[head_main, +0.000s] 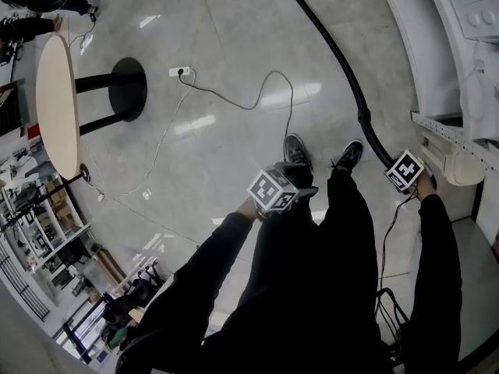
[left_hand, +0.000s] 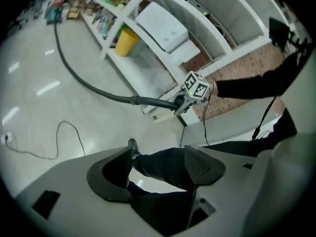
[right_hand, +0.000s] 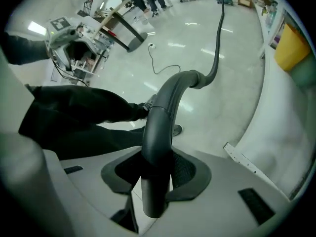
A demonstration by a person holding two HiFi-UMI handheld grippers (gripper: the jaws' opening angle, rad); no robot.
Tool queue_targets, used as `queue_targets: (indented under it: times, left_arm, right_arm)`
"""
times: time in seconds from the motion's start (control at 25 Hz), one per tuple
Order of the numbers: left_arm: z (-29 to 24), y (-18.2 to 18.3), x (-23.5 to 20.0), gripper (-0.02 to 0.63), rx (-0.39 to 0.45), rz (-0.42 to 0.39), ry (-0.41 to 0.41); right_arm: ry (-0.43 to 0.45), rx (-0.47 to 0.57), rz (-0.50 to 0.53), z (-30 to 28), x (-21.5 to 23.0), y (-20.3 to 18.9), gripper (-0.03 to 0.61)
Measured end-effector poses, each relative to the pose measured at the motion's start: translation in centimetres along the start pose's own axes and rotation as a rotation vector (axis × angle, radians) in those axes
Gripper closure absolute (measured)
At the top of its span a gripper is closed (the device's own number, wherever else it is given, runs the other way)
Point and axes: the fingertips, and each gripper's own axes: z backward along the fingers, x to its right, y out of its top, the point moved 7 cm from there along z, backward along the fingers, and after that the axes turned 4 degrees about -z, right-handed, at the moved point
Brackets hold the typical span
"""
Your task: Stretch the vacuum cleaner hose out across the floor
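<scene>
The right gripper (right_hand: 157, 169) is clamped on the hose's (right_hand: 165, 107) stiff curved end, with its jaws pressing on both sides of the tube. The left gripper (left_hand: 160, 169) stands wide apart with nothing between its jaws, only the person's leg behind them. In the head view the hose runs from the right gripper, near the person's right foot, in a gentle curve across the floor. It passes along the white shelf (head_main: 448, 127) on the right and reaches the far edge. It looks mostly laid out. To finish well, I would draw the near end back slowly and low, with a firm grip so the tube cannot twist out. I would also steer it off the shelf's foot and clear of the thin cable (head_main: 265, 92) lying to its left.
</scene>
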Motion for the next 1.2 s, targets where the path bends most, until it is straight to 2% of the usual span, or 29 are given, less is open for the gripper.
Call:
queue_targets:
  times: [0.12,0.24,0.52,0.68,0.84,0.96,1.0,1.04,1.12,1.2]
  left_arm:
    - [-1.4,1.0,1.1,0.276,-0.033,-0.155,0.066]
    - [-3.6,1.8,2.2,0.289,-0.031,-0.208,0.063]
    - [-8.8,3.6,2.3,0.324,0.027,-0.077,-0.018]
    - [-11.2,4.1,2.1,0.328,0.049,-0.105,-0.023]
    - [-13.0,3.9,1.3,0.330,0.077,-0.091,-0.038]
    - [-13.6,3.2,0.1,0.332,0.109,-0.054,-0.030]
    - [-13.8,3.0,-0.3,0.333,0.119,-0.039,-0.027]
    - [-13.9,2.8,-0.8,0.333,0.129,-0.025,-0.023]
    - [-13.9,2.4,-1.8,0.334,0.140,0.005,-0.014]
    - [-13.6,2.2,-2.5,0.334,0.148,0.028,-0.004]
  right_arm:
    - [-0.039,-0.031,0.028,-3.1,1.5,-0.9,0.434]
    - [-0.089,-0.079,0.052,-6.0,3.6,-2.3,0.436]
    - [-0.071,-0.095,0.056,-15.8,8.3,-4.5,0.436]
    - [-0.072,-0.153,0.079,-20.6,10.7,-5.3,0.436]
    - [-0.091,-0.239,0.096,-24.6,12.9,-6.8,0.437]
    - [-0.135,-0.240,0.035,-27.0,14.4,-7.8,0.436]
    - [-0.141,-0.232,-0.012,-27.4,14.9,-8.2,0.400]
    - [-0.141,-0.227,-0.062,-27.7,15.4,-8.4,0.331]
    - [-0.150,-0.223,-0.131,-27.9,16.1,-8.7,0.284]
    - [-0.183,-0.230,-0.137,-27.5,16.4,-8.7,0.255]
